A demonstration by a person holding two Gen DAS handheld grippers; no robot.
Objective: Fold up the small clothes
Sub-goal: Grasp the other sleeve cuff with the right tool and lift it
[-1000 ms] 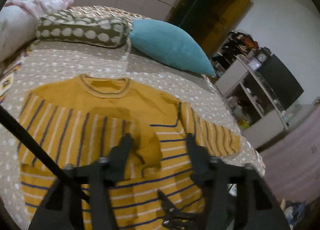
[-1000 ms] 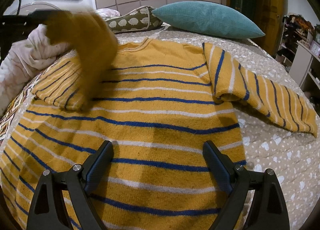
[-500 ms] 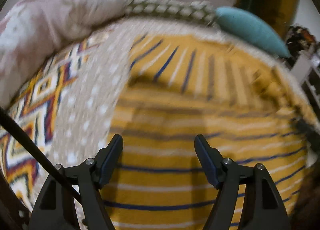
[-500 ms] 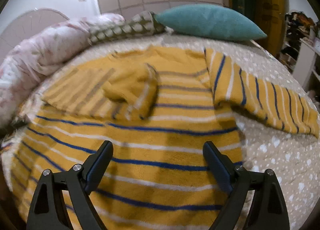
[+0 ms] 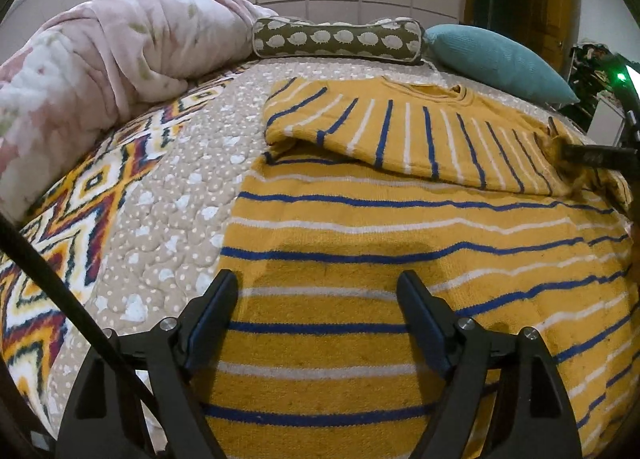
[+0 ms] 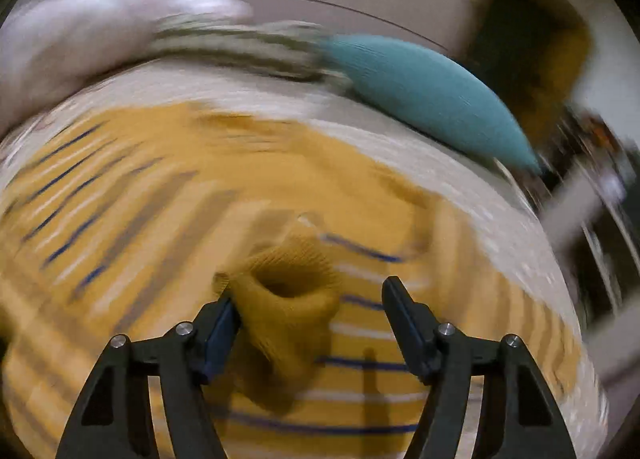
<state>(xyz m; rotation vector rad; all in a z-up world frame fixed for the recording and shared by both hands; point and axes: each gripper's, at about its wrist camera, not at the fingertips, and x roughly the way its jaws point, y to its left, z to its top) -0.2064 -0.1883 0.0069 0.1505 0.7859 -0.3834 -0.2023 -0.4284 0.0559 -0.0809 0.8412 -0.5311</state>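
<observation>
A mustard-yellow sweater (image 5: 400, 235) with blue and white stripes lies flat on the bed. Its left sleeve (image 5: 400, 135) is folded across the chest. My left gripper (image 5: 316, 291) is open and empty, low over the sweater's lower left part. My right gripper (image 6: 308, 299) is open in a blurred view, with the sleeve's ribbed cuff (image 6: 288, 291) between its fingers and touching the left finger (image 6: 224, 323). The right gripper's fingertip (image 5: 592, 157) also shows at the cuff in the left wrist view.
The bed has a beige dotted quilt (image 5: 180, 179) with a patterned blanket (image 5: 60, 227) at the left. A pink duvet (image 5: 100, 51), a sheep-print bolster (image 5: 340, 39) and a teal cushion (image 5: 496, 59) lie at the head. Shelves stand at the right.
My left gripper let go of the sleeve, which now lies across the chest, and swung to the lower left. My right gripper moved forward to the sleeve's cuff.
</observation>
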